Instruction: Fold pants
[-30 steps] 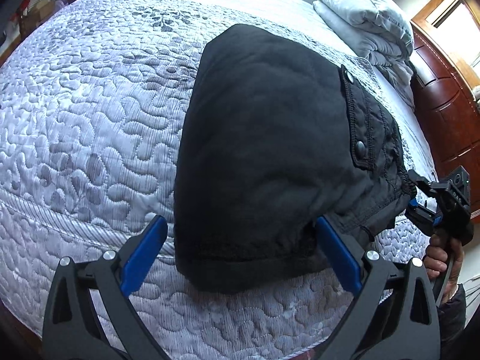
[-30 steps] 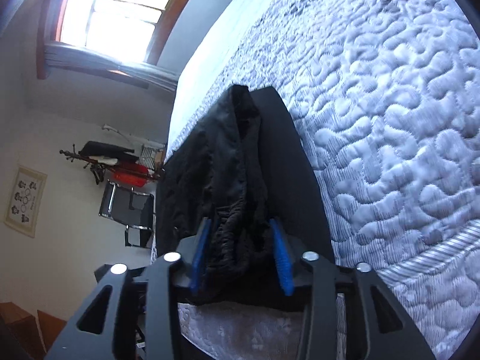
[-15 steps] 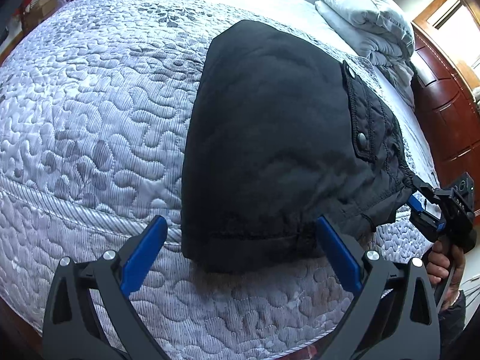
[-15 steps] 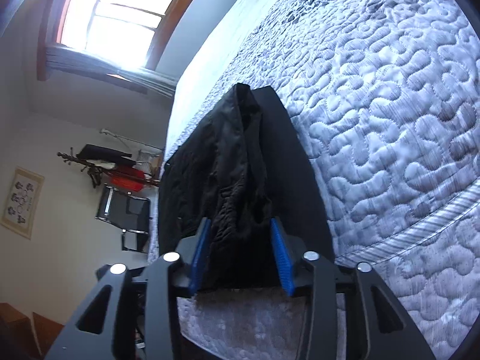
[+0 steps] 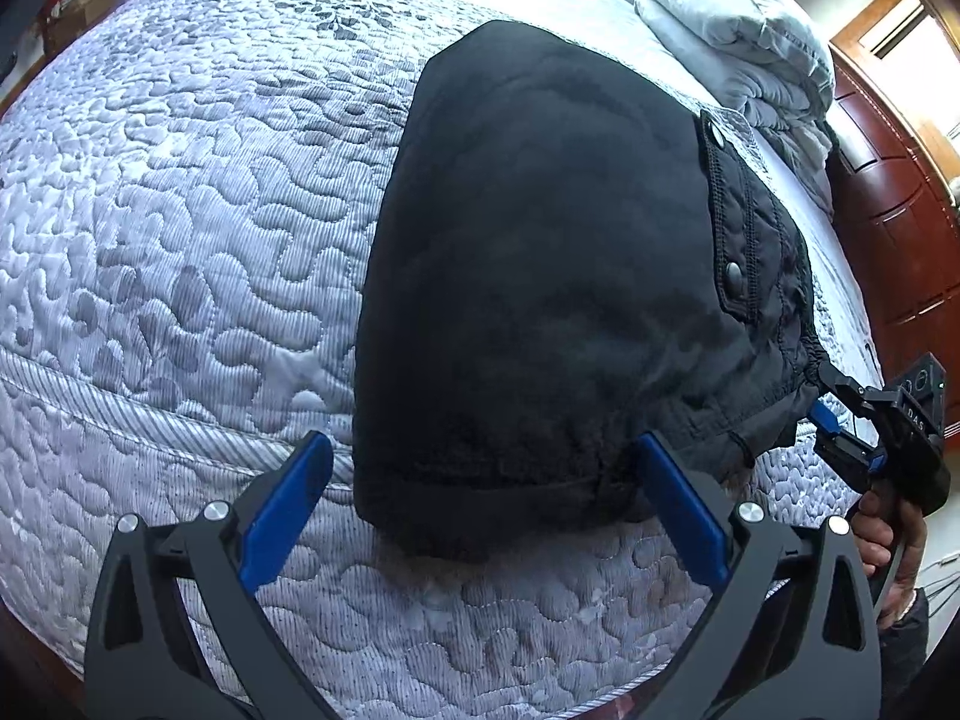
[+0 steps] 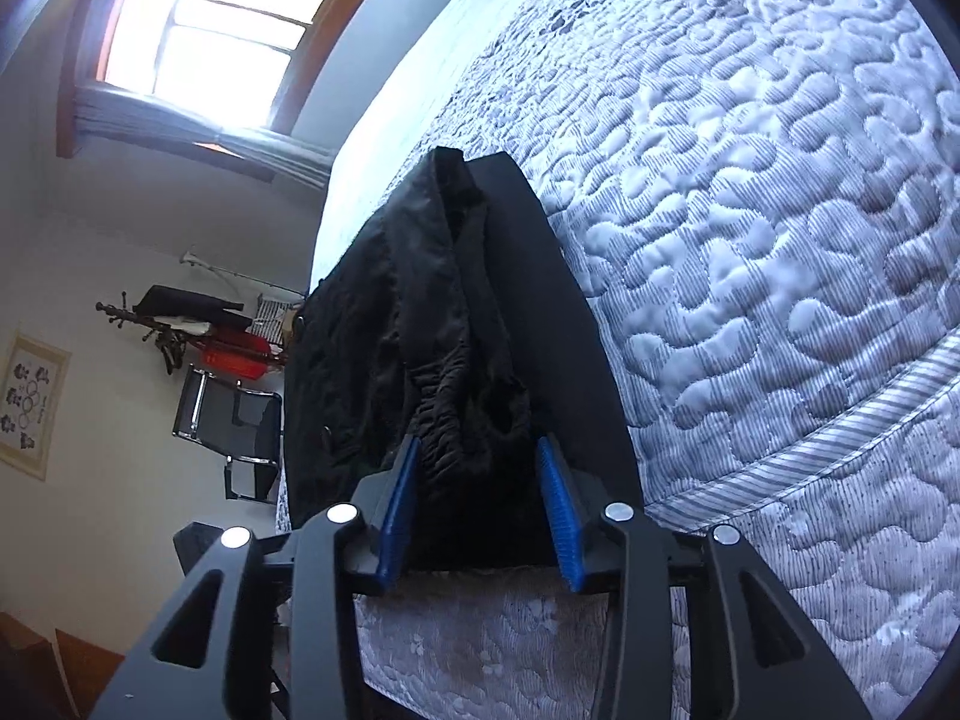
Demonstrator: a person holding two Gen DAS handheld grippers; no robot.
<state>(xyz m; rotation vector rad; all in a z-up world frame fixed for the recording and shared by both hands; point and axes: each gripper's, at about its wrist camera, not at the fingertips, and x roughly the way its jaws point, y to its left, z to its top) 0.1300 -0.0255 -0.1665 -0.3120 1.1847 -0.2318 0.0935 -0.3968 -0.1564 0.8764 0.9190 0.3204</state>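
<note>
Left tongs [image 5: 480, 498] spread wide; right tongs [image 6: 480, 498] clamped, hand [image 5: 888, 546] gripping the handle

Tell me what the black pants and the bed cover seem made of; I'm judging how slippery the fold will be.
The black pants look like matte fleece-like fabric on the broad face, with a smoother, faintly shiny quilted shell and metal-looking snaps at the edge. The bed cover looks like quilted satin-like cloth: sheen, puffy stitched swirls. Exact fibres can't be told.

This is a bedroom in a home. A bed [image 5: 180, 240] with a grey quilted cover fills most of the view, with folded bedding [image 5: 738, 30] stacked at its far end beside a dark wooden headboard [image 5: 888, 192]. Near the window [image 6: 210, 18], a coat stand [image 6: 174, 324], a chair [image 6: 234, 420] and a framed picture [image 6: 30, 402] line the wall.
</note>
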